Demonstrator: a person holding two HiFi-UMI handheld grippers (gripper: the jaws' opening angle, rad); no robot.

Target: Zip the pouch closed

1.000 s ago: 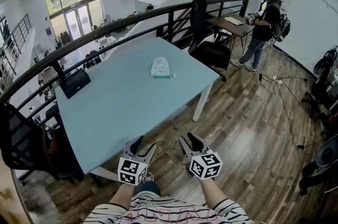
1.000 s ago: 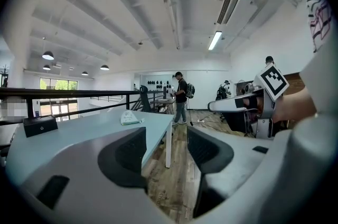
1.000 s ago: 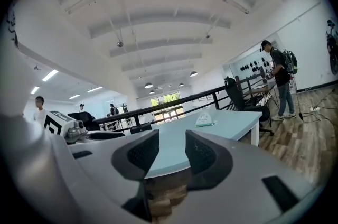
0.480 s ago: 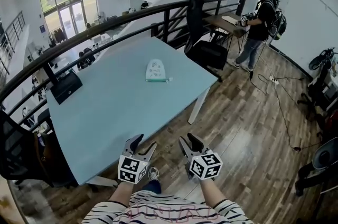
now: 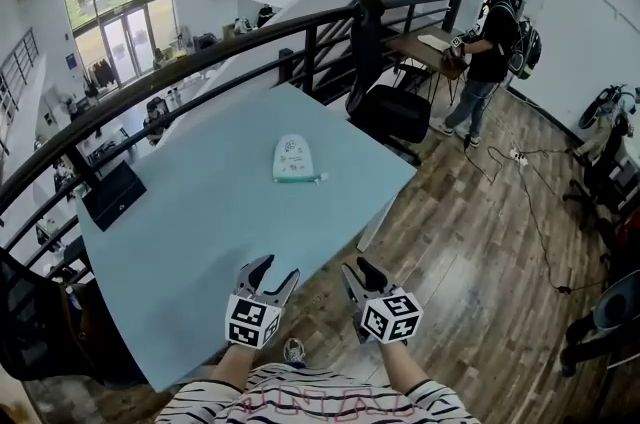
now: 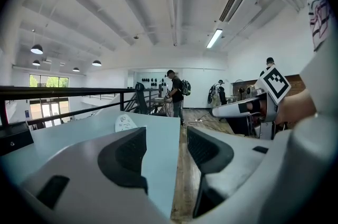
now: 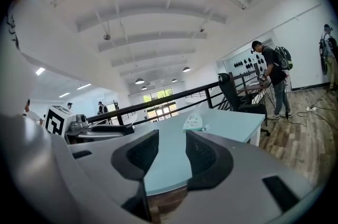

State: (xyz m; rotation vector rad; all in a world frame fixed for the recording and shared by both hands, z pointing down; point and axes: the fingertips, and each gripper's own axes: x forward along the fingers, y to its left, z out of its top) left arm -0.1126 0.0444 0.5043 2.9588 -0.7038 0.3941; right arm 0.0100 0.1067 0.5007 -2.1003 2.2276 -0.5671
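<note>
A pale blue table [image 5: 220, 222] is seen on a wood floor [image 5: 480, 252]. A black railing [image 5: 200, 62] is run along its far side. A black chair [image 5: 390, 112] is placed near its far right corner. Further right, a person [image 5: 487, 22] is seen at a desk [image 5: 425, 47].

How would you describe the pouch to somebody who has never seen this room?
Look at the large pale blue table beside the dark railing. On its far half, toward the black office chair, lies a small flat pouch. Whitish with a green near edge, it lies alone on the blue.
</note>
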